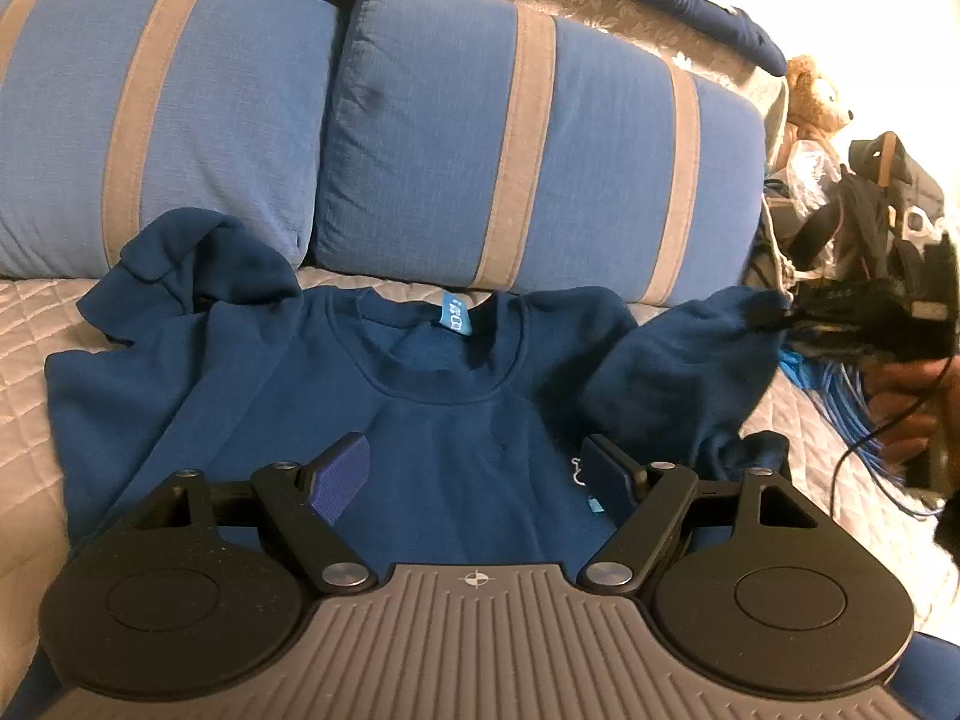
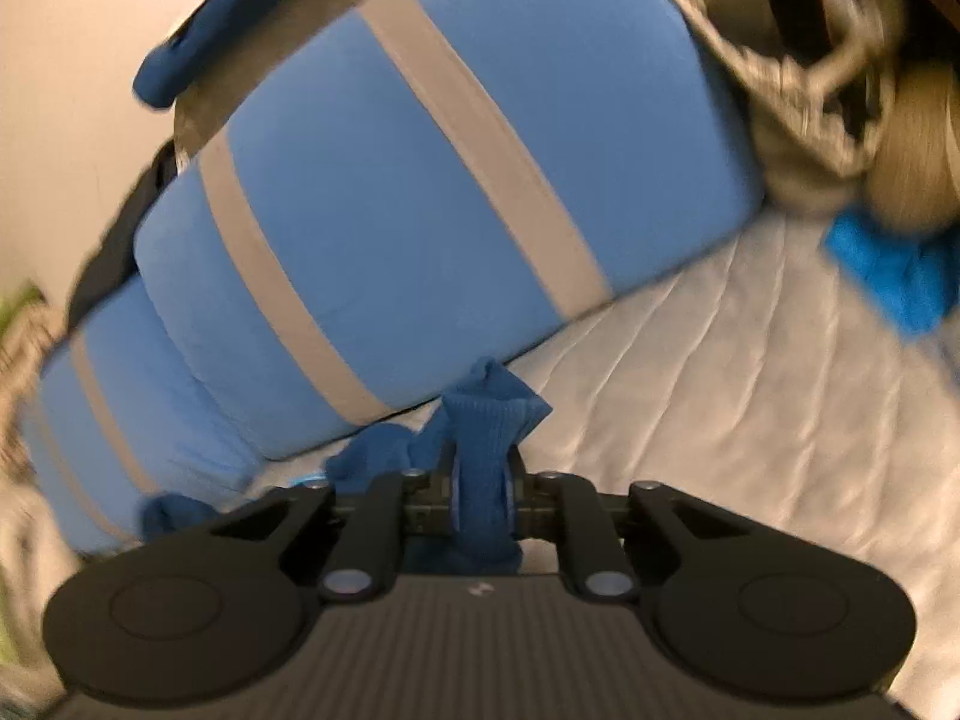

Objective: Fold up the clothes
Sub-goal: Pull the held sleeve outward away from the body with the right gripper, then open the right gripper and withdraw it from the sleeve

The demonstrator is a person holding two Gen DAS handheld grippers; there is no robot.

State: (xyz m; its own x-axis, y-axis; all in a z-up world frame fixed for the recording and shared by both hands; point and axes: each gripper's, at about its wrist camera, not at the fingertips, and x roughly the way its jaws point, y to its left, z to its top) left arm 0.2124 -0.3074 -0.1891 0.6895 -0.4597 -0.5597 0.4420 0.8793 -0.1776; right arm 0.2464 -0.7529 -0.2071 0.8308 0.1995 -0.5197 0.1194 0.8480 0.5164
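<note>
Your left gripper (image 1: 474, 480) hovers with jaws spread wide, pads clear of the sweatshirt (image 1: 420, 420), which lies face up on the quilt (image 1: 36, 360) before the striped cushions (image 1: 510, 138), collar toward them. Its left sleeve (image 1: 198, 264) is bunched. At right, your right gripper (image 2: 483, 501) is clamped on the other cuff (image 2: 486, 420), lifted off the quilt.

Both wrist views look down, close over the bed, sharing the striped pillows (image 1: 528, 138).
</note>
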